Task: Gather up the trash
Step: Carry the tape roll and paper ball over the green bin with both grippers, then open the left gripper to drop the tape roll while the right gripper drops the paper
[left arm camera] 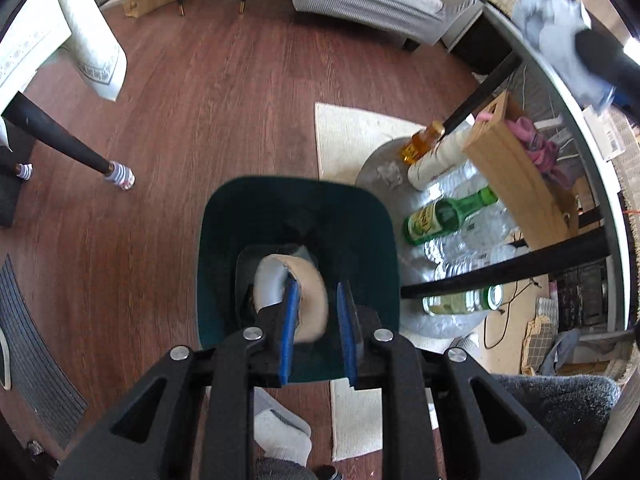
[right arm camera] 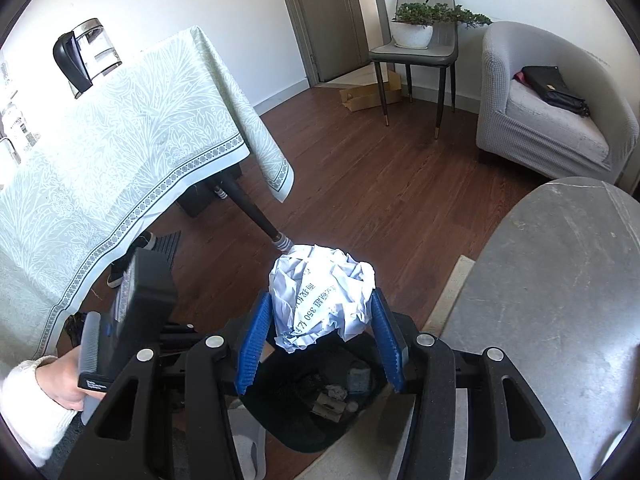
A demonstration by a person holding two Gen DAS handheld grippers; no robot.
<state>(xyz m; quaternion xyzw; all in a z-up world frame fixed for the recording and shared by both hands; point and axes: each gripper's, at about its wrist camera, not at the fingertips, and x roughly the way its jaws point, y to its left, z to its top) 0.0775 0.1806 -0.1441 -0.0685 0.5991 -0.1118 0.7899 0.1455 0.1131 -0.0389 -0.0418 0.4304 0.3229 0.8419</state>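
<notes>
1. Lower centre of the left view: your left gripper (left arm camera: 316, 312) pinches a torn cardboard scrap (left arm camera: 308, 292) directly above the dark green bin (left arm camera: 224, 240).
2. Your right gripper (right arm camera: 320, 344) clamps a crumpled paper ball (right arm camera: 322, 296), also just over the bin's (right arm camera: 292, 436) mouth.

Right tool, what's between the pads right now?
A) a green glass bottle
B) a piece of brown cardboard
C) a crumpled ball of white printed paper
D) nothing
C: in the right wrist view the right tool has its blue pads pressed on either side of a crumpled white paper ball with printed text, above the dark bin.
</notes>
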